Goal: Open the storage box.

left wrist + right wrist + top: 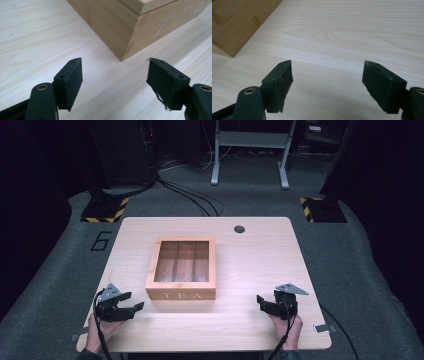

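Left gripper [131,302] low over the table [250,270], jaws apart, nothing between them, pointing at the near left corner of the tea box [182,268]. Right gripper [262,303] same story: jaws apart, empty, aimed left toward the box, well apart from it. Box sits mid-table between the two, lid shut, "TEA" on the near face, three compartments visible through the lid window.

tea box [181,295] mid-table [260,255] | left gripper [131,303] left | right gripper [260,301] right
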{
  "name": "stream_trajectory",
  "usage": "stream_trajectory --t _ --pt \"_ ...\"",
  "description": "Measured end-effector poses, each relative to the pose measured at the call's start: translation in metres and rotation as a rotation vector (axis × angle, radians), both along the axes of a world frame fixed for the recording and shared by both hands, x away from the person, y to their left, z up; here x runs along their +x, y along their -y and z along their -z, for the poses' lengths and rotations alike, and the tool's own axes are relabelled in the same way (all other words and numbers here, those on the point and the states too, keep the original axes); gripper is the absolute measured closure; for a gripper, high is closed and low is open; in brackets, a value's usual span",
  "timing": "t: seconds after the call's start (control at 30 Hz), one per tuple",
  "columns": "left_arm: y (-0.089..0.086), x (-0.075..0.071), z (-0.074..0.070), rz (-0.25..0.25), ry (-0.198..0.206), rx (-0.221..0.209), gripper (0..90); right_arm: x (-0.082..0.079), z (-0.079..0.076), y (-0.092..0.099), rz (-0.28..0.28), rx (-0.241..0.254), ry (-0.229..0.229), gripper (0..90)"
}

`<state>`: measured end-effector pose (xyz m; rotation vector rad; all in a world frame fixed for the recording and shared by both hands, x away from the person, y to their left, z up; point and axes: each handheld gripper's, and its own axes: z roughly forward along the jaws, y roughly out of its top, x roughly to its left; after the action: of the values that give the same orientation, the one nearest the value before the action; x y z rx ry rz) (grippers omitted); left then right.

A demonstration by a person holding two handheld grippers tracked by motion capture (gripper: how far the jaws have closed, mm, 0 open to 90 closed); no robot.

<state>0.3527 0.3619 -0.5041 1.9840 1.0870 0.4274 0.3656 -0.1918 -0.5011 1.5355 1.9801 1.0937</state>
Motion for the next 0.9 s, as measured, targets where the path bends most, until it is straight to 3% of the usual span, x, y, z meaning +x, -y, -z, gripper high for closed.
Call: stream_trajectory --t 0.27,0.57,0.77,0.9 --pt "-0.016 -0.003 0.009 -0.049 -0.018 0.048 23.3 -0.007 0.006 0.024 0.05 -0.03 0.0 18.2" --pt "-0.027 -0.002 0.014 -0.076 -0.042 0.057 19.2 -0.011 0.015 0.05 0.116 -0.086 -0.021 16.8" --pt "-0.028 0.002 0.021 -0.086 -0.061 0.072 16.6 -0.009 0.021 0.059 0.129 -0.109 -0.03 16.6" --pt "-0.03 0.001 0.023 -0.092 -0.051 0.072 16.0 -0.007 0.026 0.061 0.133 -0.118 -0.039 16.3"
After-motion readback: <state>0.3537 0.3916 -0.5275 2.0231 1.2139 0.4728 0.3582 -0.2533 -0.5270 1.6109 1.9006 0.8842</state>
